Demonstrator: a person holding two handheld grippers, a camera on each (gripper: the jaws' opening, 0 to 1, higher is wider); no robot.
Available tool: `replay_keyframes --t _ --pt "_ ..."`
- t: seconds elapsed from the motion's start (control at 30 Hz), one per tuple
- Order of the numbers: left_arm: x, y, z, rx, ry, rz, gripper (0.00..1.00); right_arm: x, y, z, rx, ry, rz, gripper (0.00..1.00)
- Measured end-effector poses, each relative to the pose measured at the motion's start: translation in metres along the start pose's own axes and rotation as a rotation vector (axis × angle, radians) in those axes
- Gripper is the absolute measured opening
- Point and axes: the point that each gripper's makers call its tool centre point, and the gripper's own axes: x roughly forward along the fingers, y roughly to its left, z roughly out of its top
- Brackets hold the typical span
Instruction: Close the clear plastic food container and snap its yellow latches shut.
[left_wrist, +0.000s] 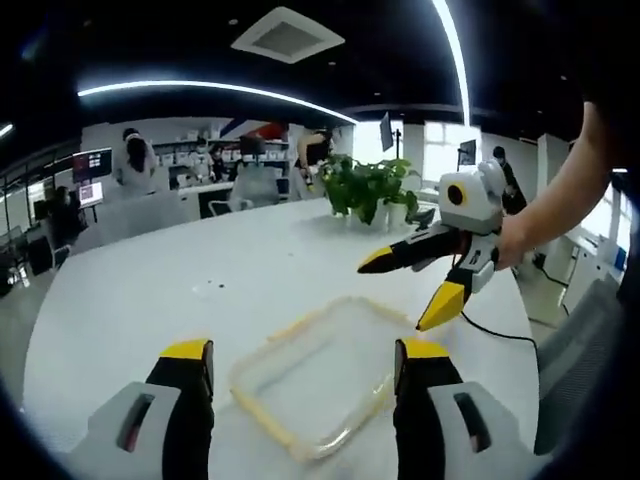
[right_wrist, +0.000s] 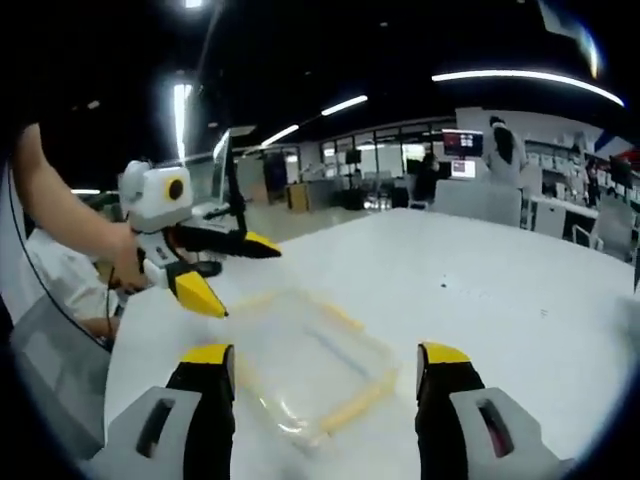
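Observation:
The clear plastic food container (left_wrist: 320, 372) lies flat on the white table (left_wrist: 180, 270), with yellow latches along its sides; blur hides whether its lid is seated. My left gripper (left_wrist: 305, 355) stands open just before it, one jaw to each side. My right gripper (left_wrist: 408, 288), held by a hand, hovers open over the container's far right corner. In the right gripper view the container (right_wrist: 300, 365) sits between the open jaws of my right gripper (right_wrist: 327, 355). My left gripper (right_wrist: 237, 272) hangs open at its far left corner.
A potted plant (left_wrist: 370, 190) stands at the table's far side. A black cable (left_wrist: 500, 330) trails off the right edge near a grey chair (left_wrist: 580, 350). People and monitors (right_wrist: 462, 142) fill the office behind. The bare tabletop (right_wrist: 500, 290) stretches right.

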Motion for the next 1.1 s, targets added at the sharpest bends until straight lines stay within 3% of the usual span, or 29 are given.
replay_keyframes --t 0.87,1.1 --pt "-0.037 -0.009 0.006 -0.034 -0.025 0.032 0.72 -0.037 0.014 0.006 0.006 -0.012 -0.078 0.74" --pt "-0.044 -0.014 0.004 -0.083 -0.036 0.037 0.71 -0.047 0.014 0.002 0.043 -0.022 -0.104 0.73"
